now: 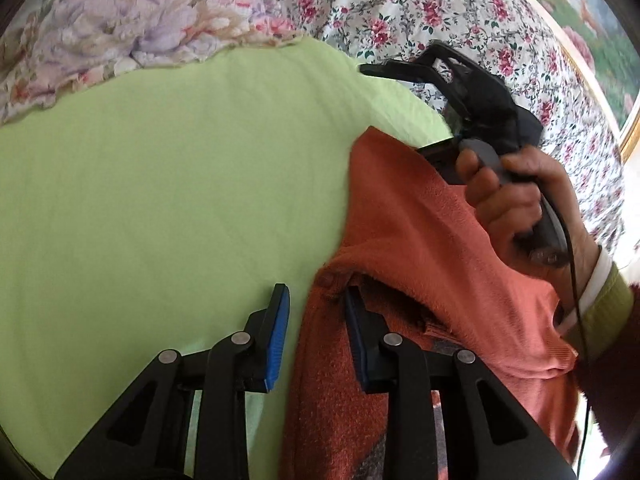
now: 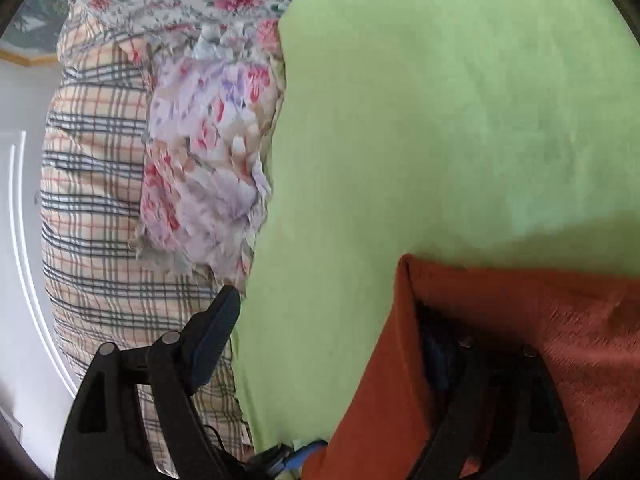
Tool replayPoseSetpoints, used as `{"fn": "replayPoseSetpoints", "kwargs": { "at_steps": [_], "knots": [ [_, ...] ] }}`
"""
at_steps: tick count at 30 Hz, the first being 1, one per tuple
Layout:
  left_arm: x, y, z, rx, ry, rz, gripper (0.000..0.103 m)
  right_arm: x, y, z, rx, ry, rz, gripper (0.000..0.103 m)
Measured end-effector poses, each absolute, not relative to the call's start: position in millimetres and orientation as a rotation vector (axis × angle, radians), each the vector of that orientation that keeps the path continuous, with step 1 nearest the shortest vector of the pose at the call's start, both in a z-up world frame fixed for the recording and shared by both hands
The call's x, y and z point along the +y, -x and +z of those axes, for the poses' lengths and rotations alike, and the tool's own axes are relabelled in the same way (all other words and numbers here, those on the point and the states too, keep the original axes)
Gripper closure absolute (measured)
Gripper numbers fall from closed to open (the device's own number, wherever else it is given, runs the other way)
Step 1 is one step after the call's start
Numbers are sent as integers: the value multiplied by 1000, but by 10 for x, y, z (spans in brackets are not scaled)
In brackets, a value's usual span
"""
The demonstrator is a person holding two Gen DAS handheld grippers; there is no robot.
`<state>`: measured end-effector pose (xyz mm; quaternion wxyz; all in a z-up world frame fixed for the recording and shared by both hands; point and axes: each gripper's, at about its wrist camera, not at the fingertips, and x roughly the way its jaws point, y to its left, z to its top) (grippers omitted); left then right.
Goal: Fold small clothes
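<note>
A small orange knitted garment lies on a light green sheet. My left gripper is open; its right finger lies under a fold of the garment's edge, its left finger over the sheet. The right gripper shows in the left wrist view beyond the garment, held in a hand. In the right wrist view the right gripper is open, its left finger free and its right finger draped by the orange garment, above the green sheet.
A floral quilt and a pale floral pillow lie past the sheet. A checked pillow and a floral one sit left of the sheet, next to a white door.
</note>
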<state>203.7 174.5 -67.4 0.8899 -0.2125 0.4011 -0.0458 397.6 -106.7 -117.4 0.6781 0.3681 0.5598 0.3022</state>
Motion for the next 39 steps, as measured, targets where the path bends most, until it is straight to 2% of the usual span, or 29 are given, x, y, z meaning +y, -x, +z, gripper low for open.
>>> {"fn": "replayPoseSetpoints", "kwargs": {
  "at_steps": [5,9,14,16,19,23,24,26,27,31,36,39],
  "knots": [
    [1693,-1973,-404,825,393,-185,76,-1423,-3666,-789,1188,-604,546,22],
    [1564,-2050,-190,794,292,-195,69,-1942,-3175,-564,1127,-474,389,22],
    [1437,-2414,-389,893,116,-89,68,-2764,-2155,-355,1050,-413,100,24],
    [1395,-2510,-571,966,66,-79,65,-3104,-1716,-289,1014,-430,-37,33],
    [1347,-2453,-562,947,29,-76,65,-3487,-1199,-251,985,-448,-207,38],
    [1327,-2393,-533,955,37,-73,65,-3529,-1045,-426,1071,-401,-263,43],
    [1323,-2390,-535,957,32,-68,65,-3495,-1067,-478,1092,-382,-266,47],
    [1290,-2391,-527,963,15,-60,65,-3417,-1129,-504,1111,-327,-261,72],
    [1283,-2406,-517,965,6,-57,65,-3380,-1169,-450,1101,-320,-245,99],
    [1188,-2391,-530,977,-43,-50,64,-3333,-1136,-130,998,-255,-299,99],
    [1159,-2366,-527,992,-78,-47,61,-3534,-1168,-516,1109,-292,-360,99],
    [1252,-2144,-404,1003,-27,-97,58,-3529,-1000,-336,1056,-357,-338,96]
  ]
}}
